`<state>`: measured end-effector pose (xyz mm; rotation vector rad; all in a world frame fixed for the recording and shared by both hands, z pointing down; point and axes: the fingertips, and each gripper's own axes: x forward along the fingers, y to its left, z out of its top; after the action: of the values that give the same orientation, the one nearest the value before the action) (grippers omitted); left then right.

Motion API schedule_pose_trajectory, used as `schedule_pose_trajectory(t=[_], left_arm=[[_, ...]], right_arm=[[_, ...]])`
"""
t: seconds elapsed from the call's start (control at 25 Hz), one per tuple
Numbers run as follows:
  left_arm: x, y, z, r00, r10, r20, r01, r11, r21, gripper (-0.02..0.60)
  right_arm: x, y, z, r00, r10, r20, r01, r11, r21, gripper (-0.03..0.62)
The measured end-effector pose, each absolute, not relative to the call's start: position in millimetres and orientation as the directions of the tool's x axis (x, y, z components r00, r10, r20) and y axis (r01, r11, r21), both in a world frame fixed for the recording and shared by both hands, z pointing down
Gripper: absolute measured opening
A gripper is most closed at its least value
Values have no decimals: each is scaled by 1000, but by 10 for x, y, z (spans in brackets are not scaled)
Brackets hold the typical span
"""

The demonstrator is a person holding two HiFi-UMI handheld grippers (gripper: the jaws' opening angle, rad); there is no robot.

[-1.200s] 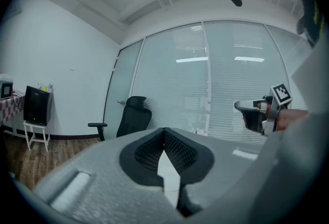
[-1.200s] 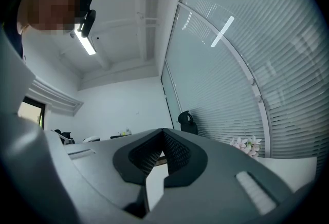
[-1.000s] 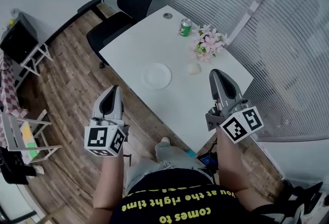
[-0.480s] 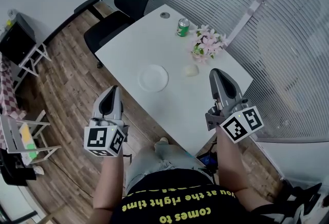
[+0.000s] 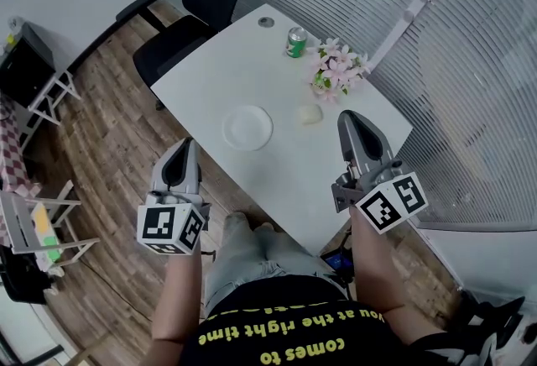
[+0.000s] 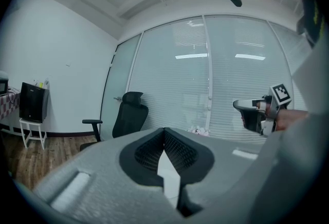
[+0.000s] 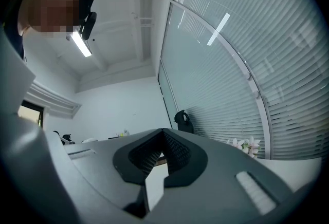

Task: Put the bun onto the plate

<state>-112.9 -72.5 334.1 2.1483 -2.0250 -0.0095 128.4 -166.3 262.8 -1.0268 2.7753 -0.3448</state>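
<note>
The bun (image 5: 310, 114) lies bare on the white tabletop (image 5: 226, 70), toward its window-side edge and just in front of the pink flowers (image 5: 338, 70). The plate (image 5: 247, 128) sits empty near the middle, closer to the opposite long edge, with a short stretch of bare surface between the two. A green can (image 5: 295, 43) stands by the far corner, well clear of any path between them. Neither tool has reached the work. The person stands at the near end of the table with both held out roughly level, which looks like an approach stance rather than a pick. The right gripper (image 5: 346, 118) hangs over the near window-side corner of the tabletop, its nose pointing toward the bun but apart from it. That makes it the likelier one to do the lift, since the bun is on its side. The left gripper (image 5: 186, 146) is off the table altogether, above the wooden floor (image 5: 109, 146) beside the long edge nearest the plate, probably just kept out of the way. In the left gripper view the ribbed pads (image 6: 180, 152) meet at their tips with nothing caught between them, and only the room and the office chair (image 6: 128, 117) show beyond. The right gripper view shows the same: its pads (image 7: 177, 150) are pressed tip to tip and empty. So both pairs of fingers are clenched on nothing, and the right pair would have to spread before it could take the bun. The task looks barely begun.
</note>
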Motion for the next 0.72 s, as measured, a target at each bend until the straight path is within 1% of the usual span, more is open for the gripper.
schedule_pose_trajectory(t=[0.32,0.72], left_arm=[[-1235,-902,3372,89,-987,135,-987,-69,145,1],[-1382,-1366,3367,174,-976,131,-976,-153,157,0]], right_arm=[[1196,-1784,2675,-742,-669,-53,-633,724,-273,3],[1074,-2023,2640,-689,-723,-41,-691,673,-264,3]])
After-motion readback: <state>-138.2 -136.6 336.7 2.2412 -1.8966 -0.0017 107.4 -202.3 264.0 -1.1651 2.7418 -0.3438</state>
